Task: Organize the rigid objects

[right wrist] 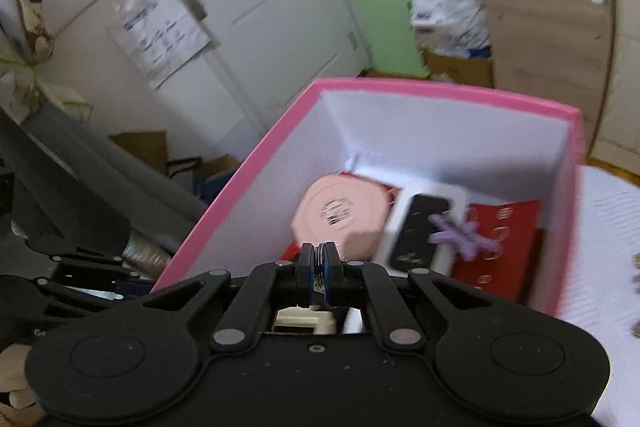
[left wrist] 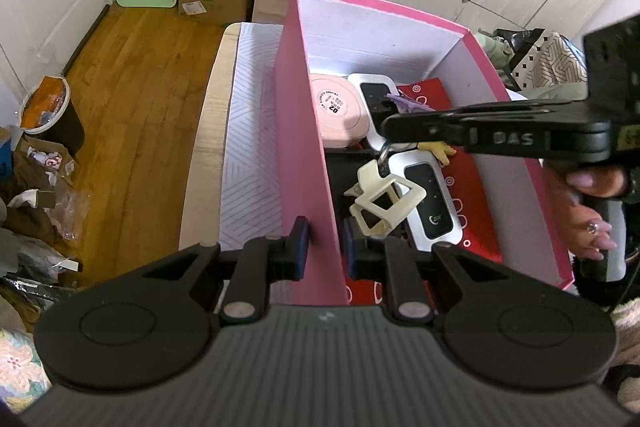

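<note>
Left gripper (left wrist: pixel 324 247) clamps the tall pink cardboard box's (left wrist: pixel 304 147) wall. Right gripper (right wrist: pixel 319 263) pinches a metal key ring (right wrist: pixel 320 269) over it, cream plastic hair claw (left wrist: pixel 384 201) at 6 o'clock, 2 white routers (left wrist: pixel 430 207) crowding underneath.

Readable markings in the box and on a gripper

"02" is printed on the label of the round pale-pink plastic case (left wrist: pixel 339 107); "DAS" is embossed on the black right gripper (left wrist: pixel 400 126). The sheet taped to the white door (right wrist: pixel 160 35) is too blurred to be read.
</note>
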### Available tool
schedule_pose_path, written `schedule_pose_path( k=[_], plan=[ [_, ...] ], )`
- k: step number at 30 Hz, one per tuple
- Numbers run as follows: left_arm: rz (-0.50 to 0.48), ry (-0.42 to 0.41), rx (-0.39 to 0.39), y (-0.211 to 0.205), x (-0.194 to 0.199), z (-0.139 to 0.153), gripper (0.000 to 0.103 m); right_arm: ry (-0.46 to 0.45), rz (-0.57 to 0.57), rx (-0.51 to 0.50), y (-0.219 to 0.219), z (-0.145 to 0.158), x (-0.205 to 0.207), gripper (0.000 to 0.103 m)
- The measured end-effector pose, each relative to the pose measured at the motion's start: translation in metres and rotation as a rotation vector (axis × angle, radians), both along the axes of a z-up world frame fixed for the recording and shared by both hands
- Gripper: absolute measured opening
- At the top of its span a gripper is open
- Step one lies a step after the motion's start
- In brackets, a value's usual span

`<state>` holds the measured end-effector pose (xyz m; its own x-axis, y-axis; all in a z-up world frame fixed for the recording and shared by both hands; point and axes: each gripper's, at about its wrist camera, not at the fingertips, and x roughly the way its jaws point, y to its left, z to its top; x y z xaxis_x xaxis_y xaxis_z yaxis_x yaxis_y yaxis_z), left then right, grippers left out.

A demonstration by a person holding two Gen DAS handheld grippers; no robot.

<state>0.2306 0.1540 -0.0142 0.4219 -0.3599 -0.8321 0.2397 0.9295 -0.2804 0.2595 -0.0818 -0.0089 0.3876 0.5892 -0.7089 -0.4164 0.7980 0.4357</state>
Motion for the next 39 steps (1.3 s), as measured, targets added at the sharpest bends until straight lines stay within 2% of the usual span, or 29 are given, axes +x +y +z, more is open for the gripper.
schedule_pose_path(
  k=[4,9,13,16,19,24,27,32,35,39],
  plan=[
    [0.017,-0.008,-0.005,0.0,-0.002,-0.001,0.016,0.021,0.026,0.009,0.012,-0.002,0.003,0.01],
    [0.034,-0.013,-0.009,-0.001,-0.003,-0.001,0.016,0.038,0.014,0.117,-0.002,0.004,0.0,0.012],
    [0.052,-0.017,-0.012,-0.001,-0.004,-0.001,0.016,-0.009,-0.035,0.23,-0.032,0.017,-0.018,0.017],
    [0.066,-0.007,-0.003,-0.002,-0.004,-0.003,0.016,-0.074,-0.117,0.252,-0.062,0.025,-0.037,0.021],
    [0.07,0.002,0.024,-0.006,-0.003,-0.003,0.016,-0.137,-0.21,0.178,-0.089,0.031,-0.054,0.023],
    [0.077,-0.008,0.07,-0.016,-0.003,-0.001,0.016,-0.25,-0.326,-0.03,-0.125,0.031,-0.078,0.03],
    [0.09,-0.027,0.091,-0.02,-0.006,-0.001,0.016,-0.298,-0.411,-0.116,-0.149,0.017,-0.09,0.034],
    [0.13,-0.034,0.089,-0.02,-0.009,-0.004,0.016,-0.283,-0.534,-0.192,-0.186,-0.018,-0.093,0.039],
    [0.13,-0.038,0.101,-0.021,-0.01,-0.004,0.016,-0.315,-0.515,-0.25,-0.197,-0.031,-0.091,0.052],
    [0.126,-0.042,0.115,-0.024,-0.01,-0.004,0.015,-0.368,-0.411,-0.305,-0.2,-0.035,-0.08,0.059]
  ],
)
